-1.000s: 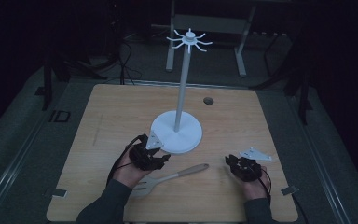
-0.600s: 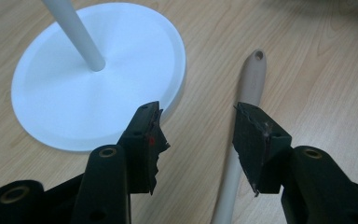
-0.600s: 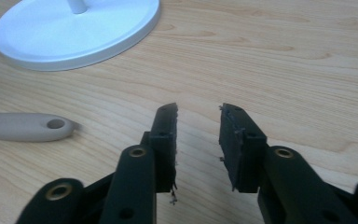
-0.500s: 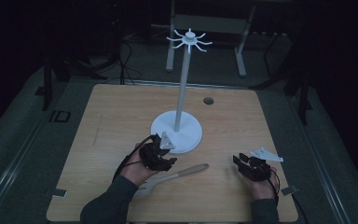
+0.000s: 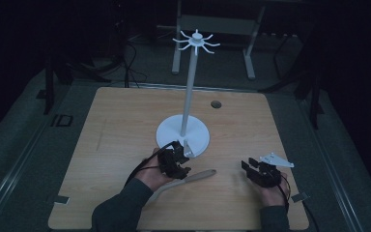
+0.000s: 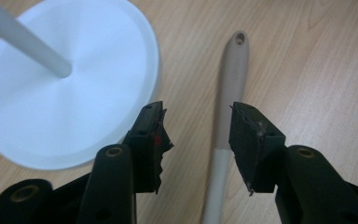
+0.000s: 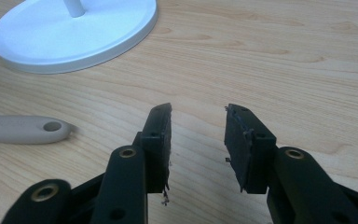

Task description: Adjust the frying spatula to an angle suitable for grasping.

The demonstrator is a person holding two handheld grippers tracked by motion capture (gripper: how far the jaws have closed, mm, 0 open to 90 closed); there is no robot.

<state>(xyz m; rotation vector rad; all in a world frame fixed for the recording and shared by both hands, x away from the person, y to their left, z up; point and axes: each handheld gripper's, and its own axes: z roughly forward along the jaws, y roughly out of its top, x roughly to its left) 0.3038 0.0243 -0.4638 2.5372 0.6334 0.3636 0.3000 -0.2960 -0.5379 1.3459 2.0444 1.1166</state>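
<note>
Matt beige plastic utensil handle (image 6: pixel 233 70) (smooth) on wood-grain table (image 6: pixel 326 70)

The beige utensil (image 6: pixel 230 93) lies flat on the wooden table, its holed handle end near the stand's white base.

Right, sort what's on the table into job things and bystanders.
In the job:
- beige utensil, handle lying between the open left gripper jaws
- white hook stand, beside it

Just about:
- right gripper, open over bare wood
- dark round spot on the table

"ID" in pale letters on dark floor (image 5: pixel 29 126) left of table (image 5: pixel 125 116); no other legible text.
</note>
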